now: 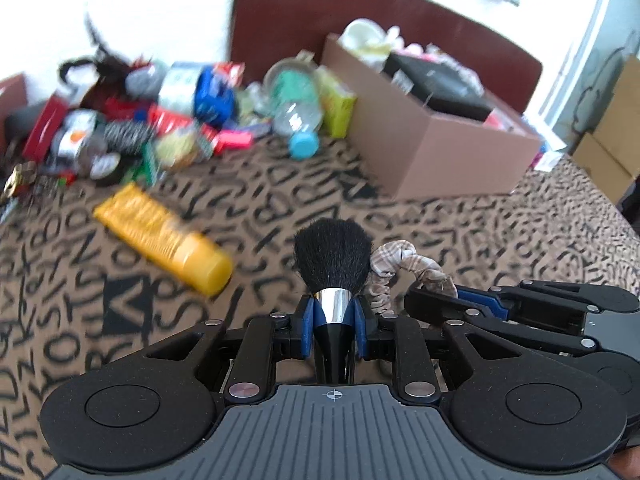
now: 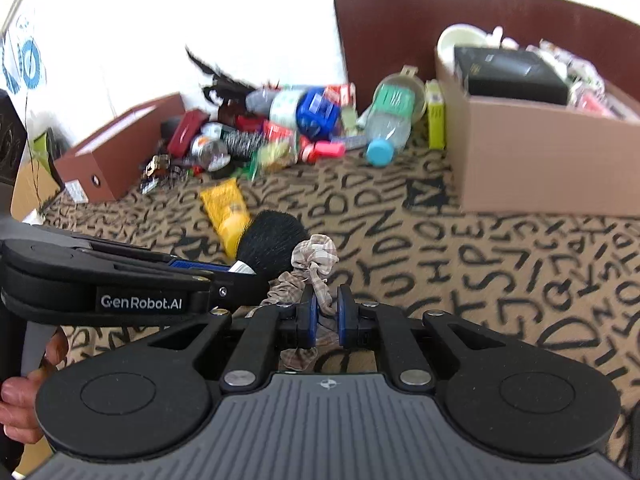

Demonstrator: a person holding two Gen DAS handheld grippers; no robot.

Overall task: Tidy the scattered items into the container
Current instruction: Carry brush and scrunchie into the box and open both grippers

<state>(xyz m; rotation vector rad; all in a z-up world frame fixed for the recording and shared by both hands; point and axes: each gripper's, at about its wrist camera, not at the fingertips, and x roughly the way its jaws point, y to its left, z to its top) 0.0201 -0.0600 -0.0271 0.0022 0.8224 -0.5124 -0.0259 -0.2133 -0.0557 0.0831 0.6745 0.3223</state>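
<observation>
Much bare bedspread (box beyond)

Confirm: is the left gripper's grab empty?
No, the left gripper is shut on the makeup brush, clamping its silver ferrule.

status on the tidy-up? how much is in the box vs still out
Done: the cardboard box already holds a black case and other bits. In hand: left gripper shut on a makeup brush, right gripper shut on a plaid scrunchie. Left: the yellow tube and the big pile by the wall.
</observation>
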